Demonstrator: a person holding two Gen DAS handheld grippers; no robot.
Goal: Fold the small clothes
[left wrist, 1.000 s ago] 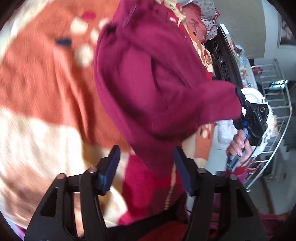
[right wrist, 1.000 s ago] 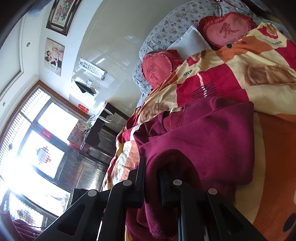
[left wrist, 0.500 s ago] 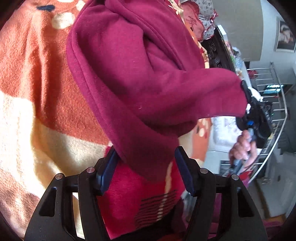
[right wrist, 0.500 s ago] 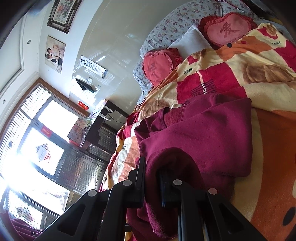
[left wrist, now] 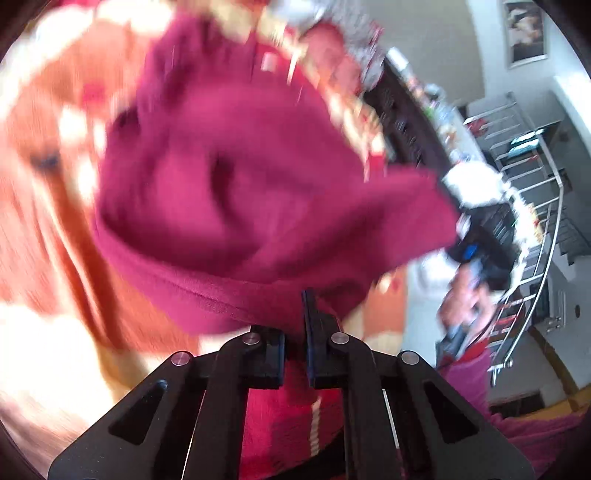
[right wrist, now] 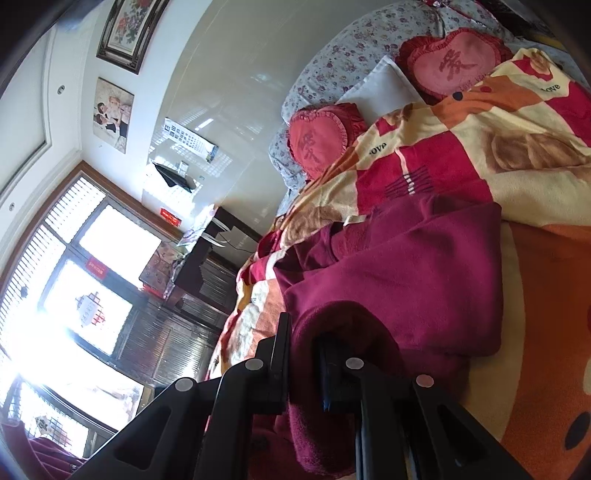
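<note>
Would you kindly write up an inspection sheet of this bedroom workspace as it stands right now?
Surface: patterned blanket in orange, cream and red, covering a bed.
Job's things: one maroon garment, partly folded over itself on the blanket.
Clutter: two heart-shaped cushions and a white pillow at the head of the bed.
Grippers: left gripper shut on the garment's edge; right gripper shut on another bunched part.
Cables: nothing seen.
Surroundings: bright window, dark cabinet, framed pictures on the wall; metal rack in the blurred left wrist view.
</note>
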